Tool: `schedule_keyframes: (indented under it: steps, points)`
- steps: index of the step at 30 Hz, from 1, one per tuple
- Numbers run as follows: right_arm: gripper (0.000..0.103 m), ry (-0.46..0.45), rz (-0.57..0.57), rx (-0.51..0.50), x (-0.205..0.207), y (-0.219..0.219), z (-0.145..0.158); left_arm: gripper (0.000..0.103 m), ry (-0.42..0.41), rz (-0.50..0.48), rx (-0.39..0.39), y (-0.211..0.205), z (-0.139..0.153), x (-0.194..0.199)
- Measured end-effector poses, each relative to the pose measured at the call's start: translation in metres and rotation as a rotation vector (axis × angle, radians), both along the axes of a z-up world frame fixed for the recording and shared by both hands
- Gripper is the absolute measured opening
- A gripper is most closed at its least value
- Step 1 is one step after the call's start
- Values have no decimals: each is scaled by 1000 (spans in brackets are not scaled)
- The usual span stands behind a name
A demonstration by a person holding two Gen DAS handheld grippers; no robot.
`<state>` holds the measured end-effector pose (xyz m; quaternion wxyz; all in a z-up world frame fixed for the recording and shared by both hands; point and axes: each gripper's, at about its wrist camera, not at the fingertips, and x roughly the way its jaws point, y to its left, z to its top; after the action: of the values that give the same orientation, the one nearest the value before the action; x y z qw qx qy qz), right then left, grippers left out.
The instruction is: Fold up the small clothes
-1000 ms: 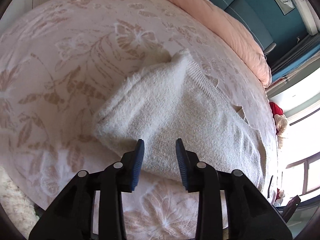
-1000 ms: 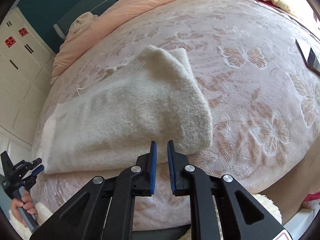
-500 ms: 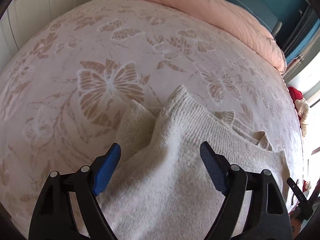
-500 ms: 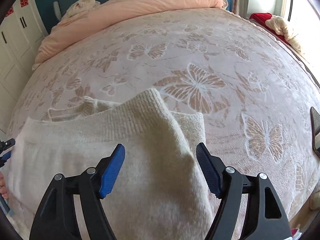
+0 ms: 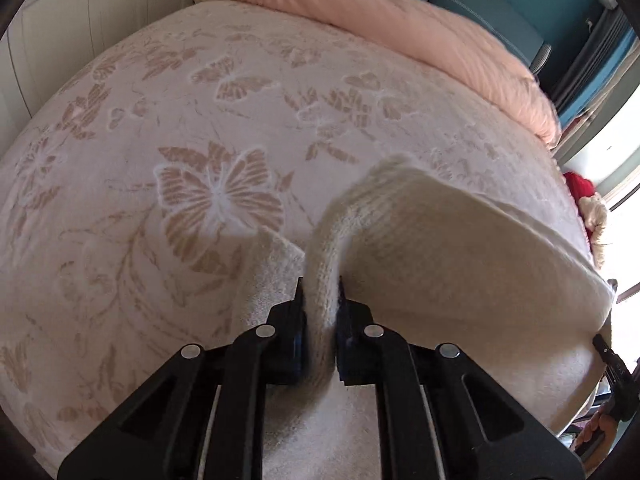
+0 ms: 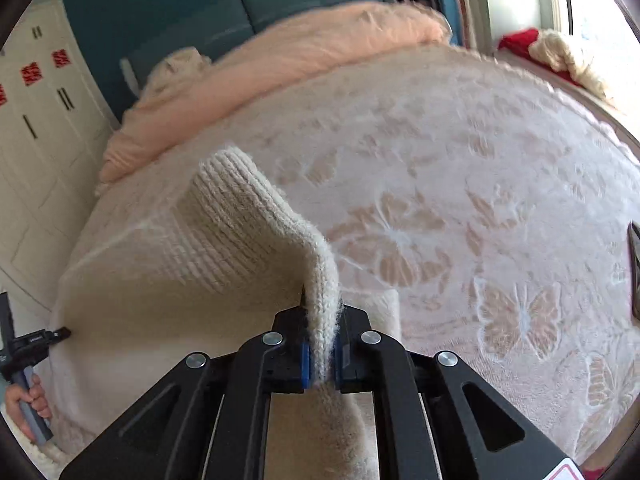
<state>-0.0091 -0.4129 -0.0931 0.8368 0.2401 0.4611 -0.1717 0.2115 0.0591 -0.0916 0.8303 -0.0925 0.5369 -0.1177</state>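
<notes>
A cream knitted sweater (image 5: pixel 448 240) lies partly folded on the bed. My left gripper (image 5: pixel 320 312) is shut on its left ribbed edge and holds that edge raised off the bed. My right gripper (image 6: pixel 320 336) is shut on the sweater (image 6: pixel 192 272) at its right ribbed edge, also raised. The cloth sags between the two grippers. A lower layer of the sweater (image 5: pixel 268 276) stays flat on the bed under the left gripper. The other gripper shows at the edge of each view, the right one (image 5: pixel 612 364) and the left one (image 6: pixel 36 340).
The bed has a pale pink butterfly-patterned blanket (image 5: pixel 216 196). A peach duvet (image 5: pixel 400 28) is bunched at the headboard. White wardrobes (image 6: pixel 36 128) stand to the left. A dark flat object (image 6: pixel 634 272) lies at the bed's right edge. Red and cream plush (image 6: pixel 552 52) sits by the window.
Both grippers went from wide open over the sweater to shut on its ribbed edges. The gripped edges have lifted off the bed.
</notes>
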Motion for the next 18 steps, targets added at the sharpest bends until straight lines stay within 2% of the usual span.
schedule_keyframes:
  steps: [1,2,4,6,8,10,12,13,15,18]
  points:
    - [7,86,9,8,5,0,-24,11,48,-6,34,-5,-18,3]
    - [7,102,23,-5,5,5,-34,11,76,-9,66,-9,-30,2]
    - [11,63,10,-32,0,16,-22,16,48,9,82,-10,-31,-10]
    - [14,26,-9,-31,-8,25,-4,17,22,36,38,-4,-18,-27]
    - [18,-11,-16,-55,-21,35,14,26,4,50,7,2,-4,-48]
    - [34,-41,-10,-75,-37,49,29,50,-38,60,-17,11,9,-74]
    - [47,-63,17,-110,-55,70,41,60,-59,75,-48,21,15,-97]
    - [50,-62,28,-123,-64,80,45,65,-55,79,-71,27,15,-108]
    - [54,-67,50,-117,-83,100,47,70,-30,112,-121,40,10,-126]
    - [59,-66,54,-47,-112,124,39,72,12,179,-216,60,-5,-146]
